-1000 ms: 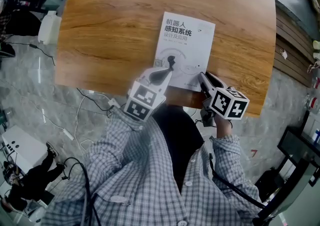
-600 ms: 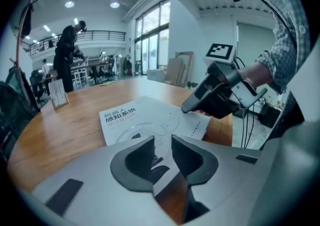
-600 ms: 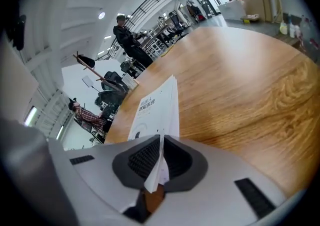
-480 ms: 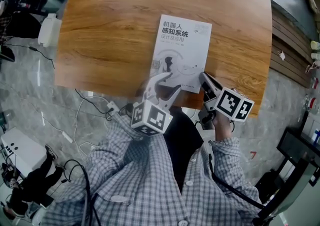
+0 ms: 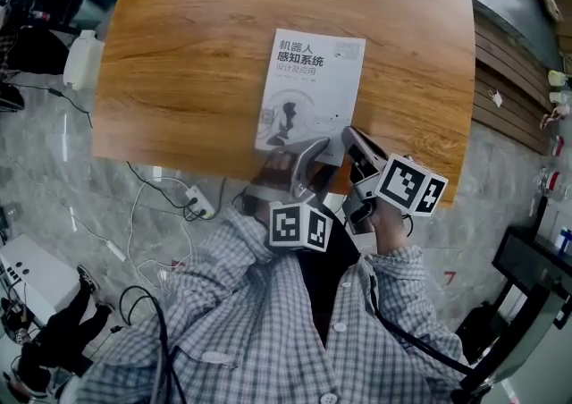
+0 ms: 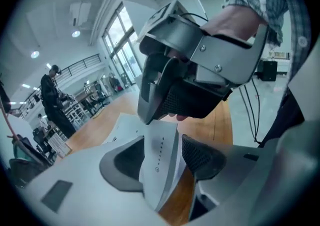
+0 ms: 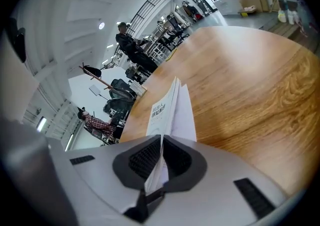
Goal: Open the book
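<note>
A white book (image 5: 308, 94) with a printed cover lies closed on the wooden table (image 5: 197, 54), near its front edge. My right gripper (image 5: 351, 139) is at the book's near right corner. In the right gripper view its jaws are closing, and the right gripper (image 7: 161, 158) pinches the raised edge of the book's cover (image 7: 172, 107) between its pads. My left gripper (image 5: 295, 163) is at the near edge beside it, its jaws opening. In the left gripper view the book's corner (image 6: 159, 142) stands between the wide-apart pads of the left gripper (image 6: 160, 154) without being pressed, and the right gripper (image 6: 160, 112) is just ahead.
The table's front edge (image 5: 179, 156) runs just under both grippers. Cables and a power strip (image 5: 198, 206) lie on the floor at the left, and a white box (image 5: 82, 55) stands off the table's left side. Wooden planks (image 5: 505, 80) lie at the right.
The left gripper has drawn back from over the cover to the book's near edge, rolled over and opened its jaws. The right gripper has shut on the near right corner and risen slightly.
</note>
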Tool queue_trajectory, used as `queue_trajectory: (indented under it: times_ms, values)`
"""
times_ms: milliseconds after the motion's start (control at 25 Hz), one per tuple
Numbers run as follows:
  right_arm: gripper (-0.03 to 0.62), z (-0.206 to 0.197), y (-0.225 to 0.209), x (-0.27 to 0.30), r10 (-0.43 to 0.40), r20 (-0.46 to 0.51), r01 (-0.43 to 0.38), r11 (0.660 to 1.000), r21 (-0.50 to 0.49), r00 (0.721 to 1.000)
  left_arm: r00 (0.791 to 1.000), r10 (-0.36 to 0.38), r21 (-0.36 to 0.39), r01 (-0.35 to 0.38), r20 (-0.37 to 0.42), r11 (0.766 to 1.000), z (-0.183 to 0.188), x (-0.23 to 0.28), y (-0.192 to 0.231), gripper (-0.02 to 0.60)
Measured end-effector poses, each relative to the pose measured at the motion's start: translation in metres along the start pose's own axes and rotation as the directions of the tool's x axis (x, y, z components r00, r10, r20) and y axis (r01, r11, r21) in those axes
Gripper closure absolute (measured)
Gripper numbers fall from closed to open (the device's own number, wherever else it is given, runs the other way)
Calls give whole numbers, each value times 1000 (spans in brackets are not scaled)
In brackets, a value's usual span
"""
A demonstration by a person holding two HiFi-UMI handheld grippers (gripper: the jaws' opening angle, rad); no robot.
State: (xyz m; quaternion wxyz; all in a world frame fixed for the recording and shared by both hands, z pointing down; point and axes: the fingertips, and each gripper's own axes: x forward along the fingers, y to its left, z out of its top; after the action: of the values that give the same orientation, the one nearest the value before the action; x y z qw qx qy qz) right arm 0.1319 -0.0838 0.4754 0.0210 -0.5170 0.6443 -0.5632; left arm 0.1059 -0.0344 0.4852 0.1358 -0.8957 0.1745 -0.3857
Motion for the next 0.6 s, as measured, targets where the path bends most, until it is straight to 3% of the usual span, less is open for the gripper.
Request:
queue_trajectory:
  times_ms: [80,160,240,320,400,480,600]
  values:
    - [565,0,1,0,4,1,-4,1000,2,1000,999,34,18,-33,-24,999,-1,6,4,373]
    - [565,0,1,0,4,0,-4,1000,-7,1000,998,53,2,-53,-26,999,-1,7,9,423]
    - [563,0,3,0,17,-6,-17,999,-29,1000,998,64,-58,-65,-10,996,0,4,15,498]
    - [562,2,6,0,32,-2,-32,998,-55,999,998,65,-110,-65,1,992,0,2,20,521]
    - [562,7,6,-6,-2,40,6,995,-98,999,998,62,-141,-61,5,988,-1,2,21,528]
    - [563,12,-3,-17,-80,93,94,982,-165,993,998,59,-179,-57,5,982,-2,2,23,532]
    - [563,-2,-15,-21,-112,53,121,974,-193,992,998,60,-207,-57,10,977,-1,1,27,534]
